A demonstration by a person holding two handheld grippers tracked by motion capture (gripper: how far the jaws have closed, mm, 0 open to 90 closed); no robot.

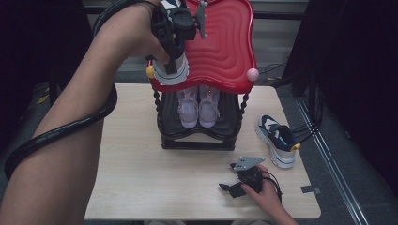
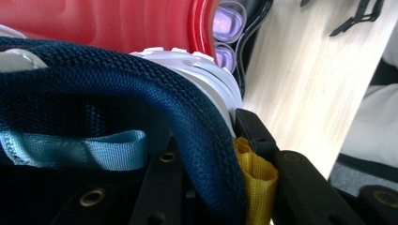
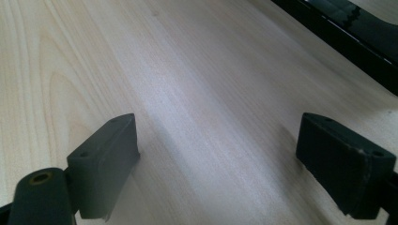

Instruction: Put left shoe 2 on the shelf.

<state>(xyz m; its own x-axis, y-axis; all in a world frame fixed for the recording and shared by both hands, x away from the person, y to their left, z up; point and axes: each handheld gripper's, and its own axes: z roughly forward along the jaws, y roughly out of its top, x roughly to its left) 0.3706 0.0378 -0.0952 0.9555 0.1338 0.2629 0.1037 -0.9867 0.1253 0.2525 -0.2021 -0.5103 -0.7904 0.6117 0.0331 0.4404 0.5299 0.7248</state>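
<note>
Left claw [image 1: 171, 56]: mine, pinching the navy sneaker [image 2: 141, 108] by its heel collar over the rack's red top shelf [image 1: 225, 51]; not yet set down. Right claw [image 1: 241, 180]: spread, unladen, on the table [image 1: 141, 164]. Outstanding: matching sneaker [image 1: 278, 138] beside the rack.

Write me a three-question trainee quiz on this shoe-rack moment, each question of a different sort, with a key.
1. True or false: the left tool is shut on the heel of a navy-and-white mesh sneaker over the red ribbed plastic top shelf.
2. Which shoes sit on the rack's black lower shelf? A) a pale lilac pair B) a navy pair C) a black pair
3. Fill in: the second navy-and-white sneaker with a yellow heel loop lies on the light wooden table to the rack's ____, as the high view shows it.

Key: 1 true; 2 A, the pale lilac pair; 3 right. Bonus: the right tool rests open on the table.
</note>
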